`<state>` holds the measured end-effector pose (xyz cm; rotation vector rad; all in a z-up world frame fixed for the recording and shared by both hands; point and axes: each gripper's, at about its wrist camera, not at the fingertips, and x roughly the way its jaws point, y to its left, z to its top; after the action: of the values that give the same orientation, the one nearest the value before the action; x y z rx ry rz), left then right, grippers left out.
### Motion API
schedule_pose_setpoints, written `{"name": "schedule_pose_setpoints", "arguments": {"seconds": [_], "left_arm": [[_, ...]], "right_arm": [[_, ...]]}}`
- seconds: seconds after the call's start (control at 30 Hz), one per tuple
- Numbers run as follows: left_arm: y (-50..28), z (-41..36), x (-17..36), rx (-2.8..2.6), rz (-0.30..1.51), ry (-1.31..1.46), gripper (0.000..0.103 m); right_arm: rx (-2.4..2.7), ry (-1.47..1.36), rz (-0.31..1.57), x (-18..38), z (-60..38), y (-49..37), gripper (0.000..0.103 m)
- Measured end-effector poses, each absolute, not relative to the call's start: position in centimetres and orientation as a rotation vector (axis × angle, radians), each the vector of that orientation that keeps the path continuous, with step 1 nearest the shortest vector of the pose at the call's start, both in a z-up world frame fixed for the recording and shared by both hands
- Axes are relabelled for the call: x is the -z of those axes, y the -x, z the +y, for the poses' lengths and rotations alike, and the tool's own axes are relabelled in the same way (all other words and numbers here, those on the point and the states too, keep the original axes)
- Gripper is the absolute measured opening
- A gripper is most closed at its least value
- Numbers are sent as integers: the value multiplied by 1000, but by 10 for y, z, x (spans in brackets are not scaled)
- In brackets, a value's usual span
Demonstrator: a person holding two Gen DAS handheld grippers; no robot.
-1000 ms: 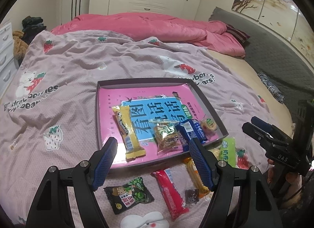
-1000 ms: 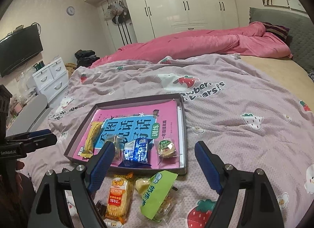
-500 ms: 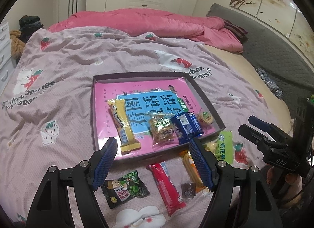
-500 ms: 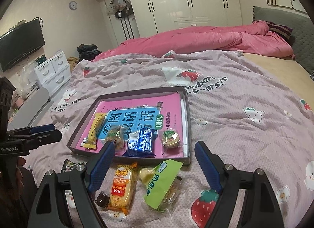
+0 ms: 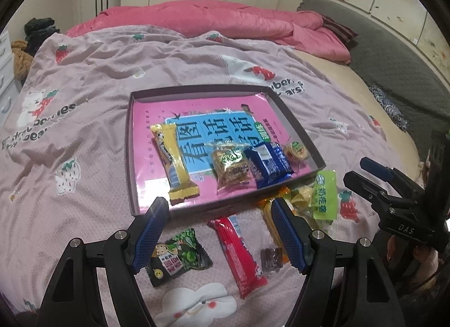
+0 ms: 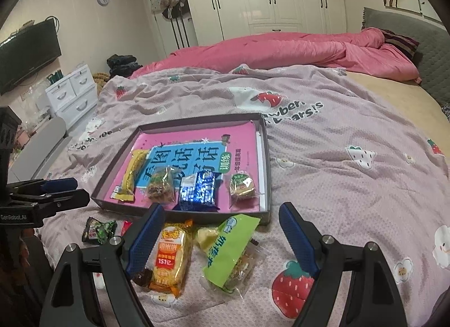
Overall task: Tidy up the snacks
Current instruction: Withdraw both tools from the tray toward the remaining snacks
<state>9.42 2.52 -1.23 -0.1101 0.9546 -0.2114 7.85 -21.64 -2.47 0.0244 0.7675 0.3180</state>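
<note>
While both my grippers hang unclenched and empty, I'd drop the left gripper (image 5: 218, 224) straight onto the red bar (image 5: 237, 251) on the quilt (image 5: 92, 96), pinching across its width — the tray (image 5: 128, 155) lip sits just ahead. My right gripper (image 6: 222, 231) hovers over the orange packet (image 6: 170, 256) — open quilt lies rightward.

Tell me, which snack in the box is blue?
The shiny blue packet, third along in the tray, between the clear-wrapped brown snack and the small round one.
</note>
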Motion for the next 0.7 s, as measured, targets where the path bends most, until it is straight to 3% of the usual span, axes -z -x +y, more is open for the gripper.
{"name": "schedule_pose_setpoints", "arguments": {"seconds": [0.7], "left_arm": [[-88,4,52,245,1090,98,77]], "right_arm": [[-323,-26,881,49,-214,-86,83]]}}
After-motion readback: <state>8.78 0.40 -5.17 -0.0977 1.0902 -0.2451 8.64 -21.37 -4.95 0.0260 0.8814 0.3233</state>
